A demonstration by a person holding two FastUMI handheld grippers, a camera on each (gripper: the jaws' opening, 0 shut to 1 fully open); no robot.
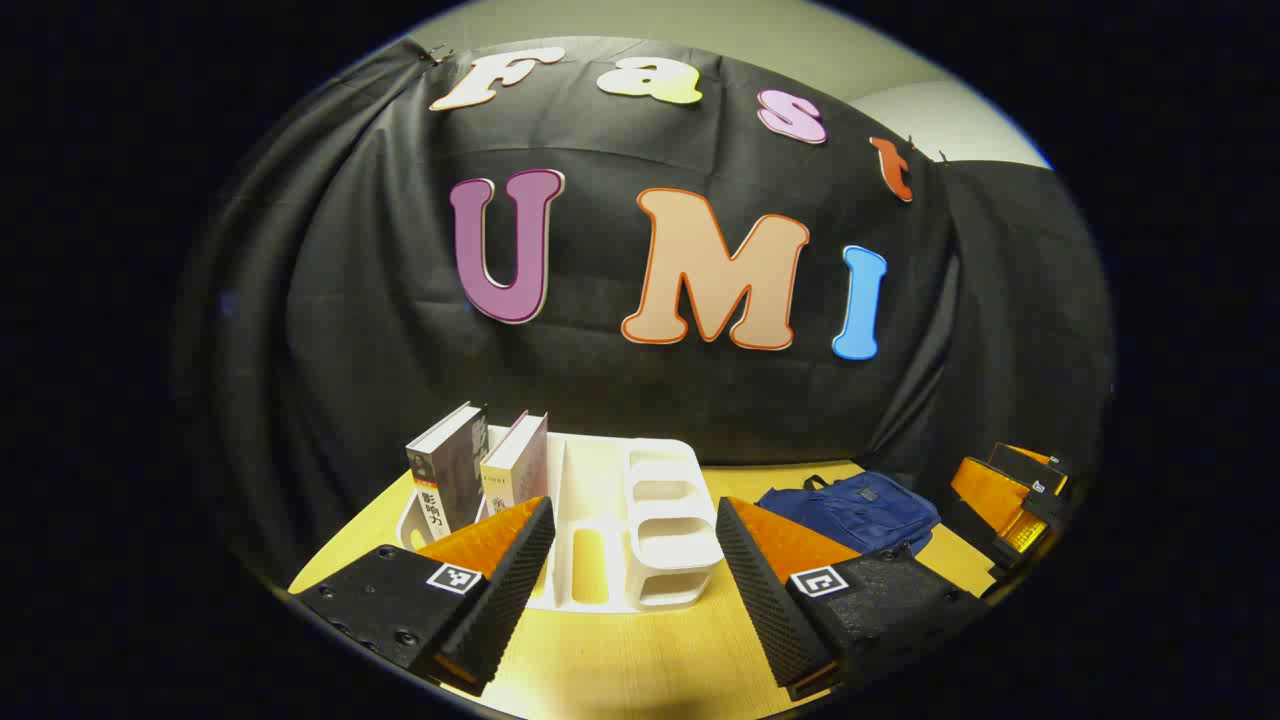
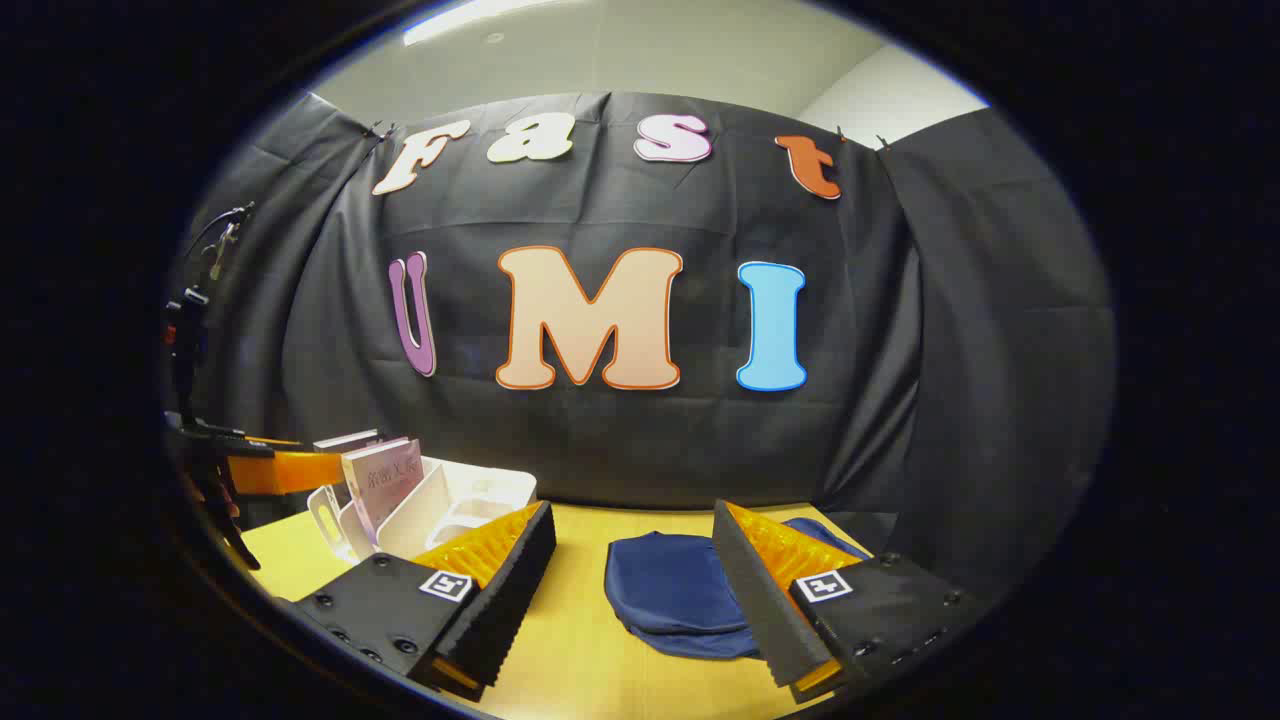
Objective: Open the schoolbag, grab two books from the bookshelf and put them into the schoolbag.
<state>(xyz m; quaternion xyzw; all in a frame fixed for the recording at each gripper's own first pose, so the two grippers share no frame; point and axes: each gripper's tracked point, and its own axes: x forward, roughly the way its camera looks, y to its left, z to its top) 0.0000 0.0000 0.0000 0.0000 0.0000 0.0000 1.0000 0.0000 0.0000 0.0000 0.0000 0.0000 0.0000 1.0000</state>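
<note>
Meanwhile, both grippers are hovering spread and empty-handed over the yellow table (image 2: 580, 640), the left gripper (image 1: 635, 585) facing the white bookshelf (image 1: 640, 520) holding two upright books (image 1: 480, 470) near the far left edge, the right gripper (image 2: 635, 590) facing the blue schoolbag (image 2: 670, 595) lying flat toward the far right edge.

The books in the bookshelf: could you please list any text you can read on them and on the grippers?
"影响力": spine of the dark book in the white bookshelf.
Second book: spine print too small to read.
Left gripper and right gripper: square coded markers by the fingers, no words.
</note>
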